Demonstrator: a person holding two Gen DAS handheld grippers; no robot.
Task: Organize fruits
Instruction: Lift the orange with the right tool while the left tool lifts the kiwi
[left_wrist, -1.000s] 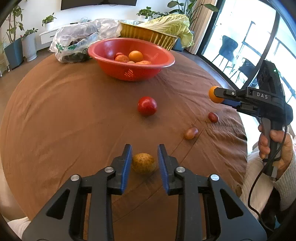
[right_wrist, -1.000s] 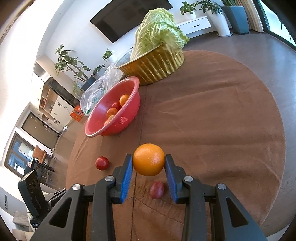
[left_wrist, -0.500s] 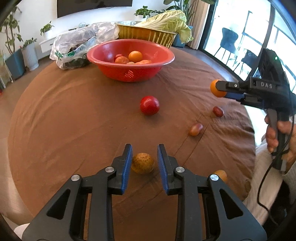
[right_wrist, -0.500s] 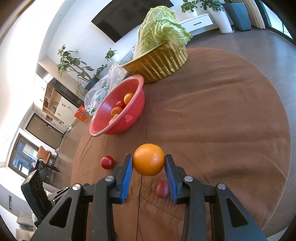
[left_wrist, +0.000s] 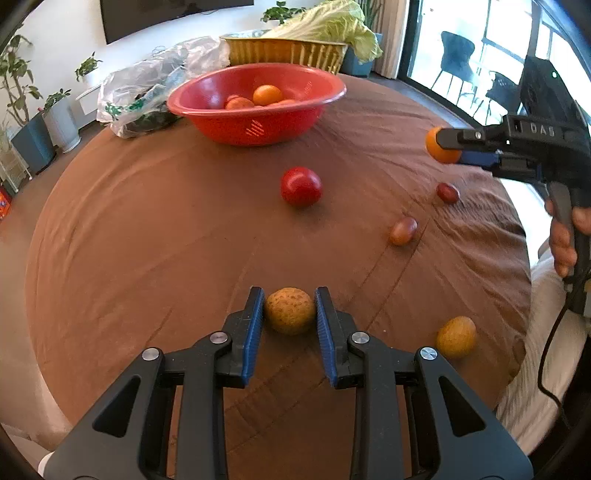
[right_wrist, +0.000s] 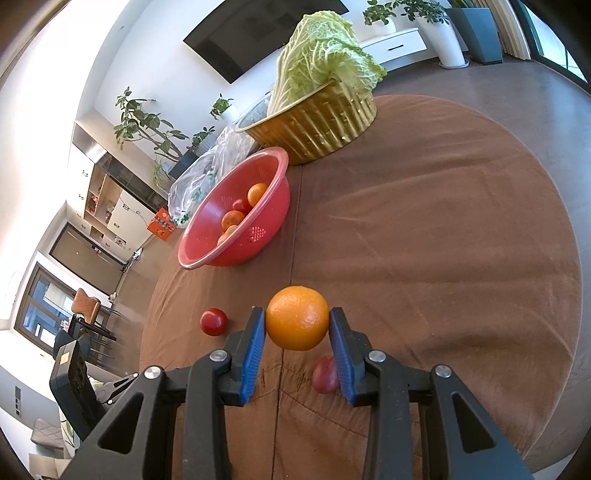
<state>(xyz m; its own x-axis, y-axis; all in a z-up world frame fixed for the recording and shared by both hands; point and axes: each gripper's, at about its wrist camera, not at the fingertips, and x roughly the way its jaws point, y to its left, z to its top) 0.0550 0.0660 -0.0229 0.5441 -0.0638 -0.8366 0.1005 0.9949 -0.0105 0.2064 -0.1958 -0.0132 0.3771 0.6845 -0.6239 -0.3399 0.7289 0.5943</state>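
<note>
Both fruits are gripped: the left hand-held gripper (left_wrist: 290, 310) pinches a speckled yellow fruit (left_wrist: 290, 311) at the bench (left_wrist: 147, 236), the right hand-held gripper (right_wrist: 297, 325) holds an orange (right_wrist: 297, 318) aloft; next, carry both to the red bowl (left_wrist: 255, 122)

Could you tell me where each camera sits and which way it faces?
Left wrist: on the left gripper, angled down at a brown fruit; a hand shows.
Right wrist: on the right gripper, facing the red basin, gripping an orange.
Shared: basin, orange, red tomato, cabbage.
</note>
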